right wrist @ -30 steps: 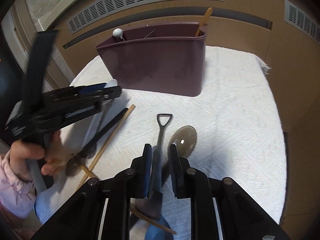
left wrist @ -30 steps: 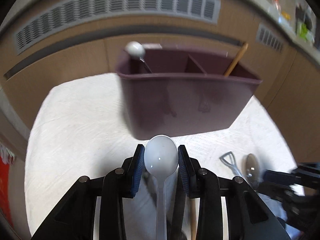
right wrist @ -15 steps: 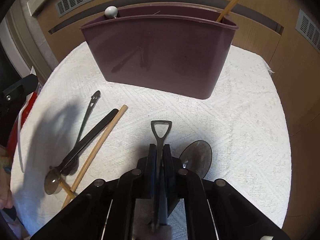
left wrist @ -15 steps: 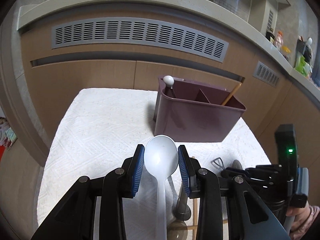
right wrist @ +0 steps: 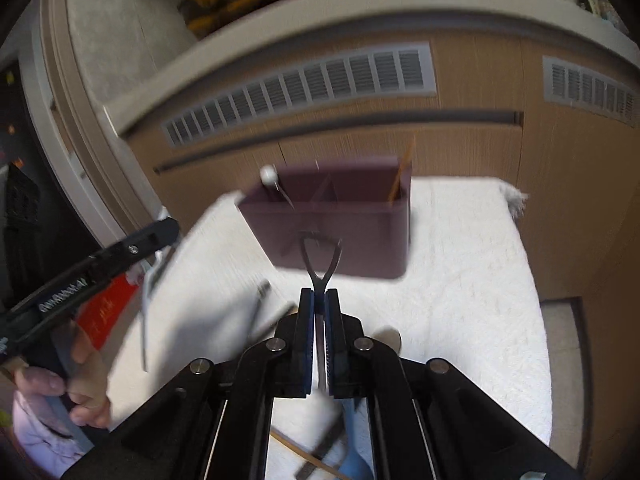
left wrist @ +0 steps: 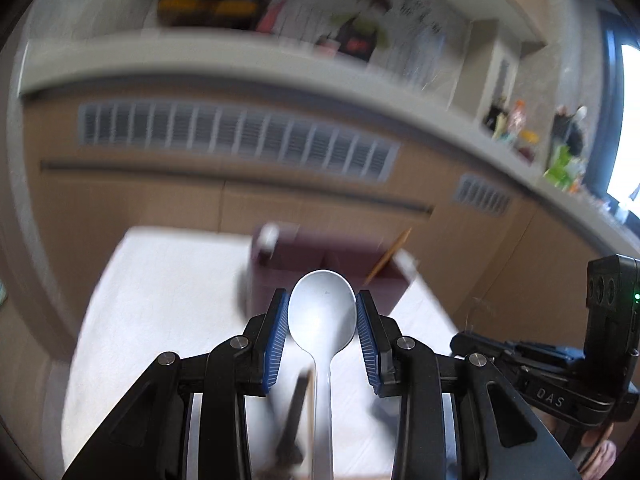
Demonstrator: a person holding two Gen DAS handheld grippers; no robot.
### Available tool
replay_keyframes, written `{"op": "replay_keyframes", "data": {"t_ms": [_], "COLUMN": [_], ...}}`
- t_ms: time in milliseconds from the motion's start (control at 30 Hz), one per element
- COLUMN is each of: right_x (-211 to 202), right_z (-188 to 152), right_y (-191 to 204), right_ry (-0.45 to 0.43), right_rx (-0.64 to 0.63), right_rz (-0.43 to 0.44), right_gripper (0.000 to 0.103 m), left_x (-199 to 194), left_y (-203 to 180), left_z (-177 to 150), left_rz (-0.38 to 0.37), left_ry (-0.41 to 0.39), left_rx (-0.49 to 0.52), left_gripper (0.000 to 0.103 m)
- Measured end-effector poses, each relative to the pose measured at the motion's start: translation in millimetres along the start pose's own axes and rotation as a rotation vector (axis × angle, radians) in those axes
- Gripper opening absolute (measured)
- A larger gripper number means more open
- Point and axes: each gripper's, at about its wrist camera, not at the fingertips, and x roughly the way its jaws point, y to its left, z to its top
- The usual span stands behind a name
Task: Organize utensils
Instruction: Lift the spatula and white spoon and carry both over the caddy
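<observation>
My left gripper [left wrist: 322, 312] is shut on a white plastic spoon [left wrist: 322, 316], bowl forward, held high above the white cloth [left wrist: 160, 300]. My right gripper [right wrist: 319, 300] is shut on a dark metal utensil with a loop handle [right wrist: 320, 256], lifted off the cloth. The maroon utensil caddy [right wrist: 340, 232] stands at the far side of the table; it also shows in the left wrist view [left wrist: 320, 256]. It holds a white-knobbed utensil [right wrist: 269, 175] at its left and a wooden chopstick [right wrist: 402, 176] at its right.
Dark utensils [right wrist: 260, 304] and a spoon [right wrist: 390, 338] lie on the cloth near me, blurred. A wooden cabinet wall with vents [right wrist: 304, 88] runs behind the table. The left gripper body [right wrist: 88, 276] shows at the left of the right wrist view.
Both grippers have risen and pulled back from the caddy. The right gripper closed on the loop-handled utensil and lifted it off the cloth. The left still holds the white spoon.
</observation>
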Motion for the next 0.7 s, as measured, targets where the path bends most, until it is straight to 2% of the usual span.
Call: {"op": "replay_keyframes", "data": {"t_ms": [100, 200, 267, 333, 400, 500, 633, 700], "right_x": [-26, -60, -71, -73, -73, -52, -12, 15], "right_z": [37, 81, 106, 130, 143, 139, 98, 72], "right_y": [17, 33, 41, 46, 45, 36, 25, 22], "right_ry": [-0.141, -0.295, -0.351, -0.375, -0.348, -0.231, -0.074, 0.029], "right_rx": [-0.038, -0.114, -0.154, -0.192, -0.203, -0.219, -0.279, -0.286], "right_rz": [0.011, -0.021, -0.026, -0.069, -0.081, -0.041, -0.036, -0.017], "right_gripper": [0.002, 0.002, 0.002, 0.002, 0.002, 0.002, 0.003, 0.007], "left_x": [-16, -22, -18, -8, 3, 11, 22, 22], "left_y": [-20, -35, -39, -39, -32, -16, -2, 9], "left_z": [43, 80, 99, 111, 116, 103, 74, 58], "left_rz": [-0.004, 0.022, 0.034, 0.05, 0.067, 0.072, 0.094, 0.11], "left_ry": [-0.159, -0.3, -0.36, -0.386, -0.355, -0.303, -0.236, -0.206], "left_rx": [0.051, 0.103, 0.122, 0.132, 0.123, 0.093, 0.065, 0.034], "left_gripper": [0.035, 0.035, 0.035, 0.035, 0.035, 0.035, 0.035, 0.035]}}
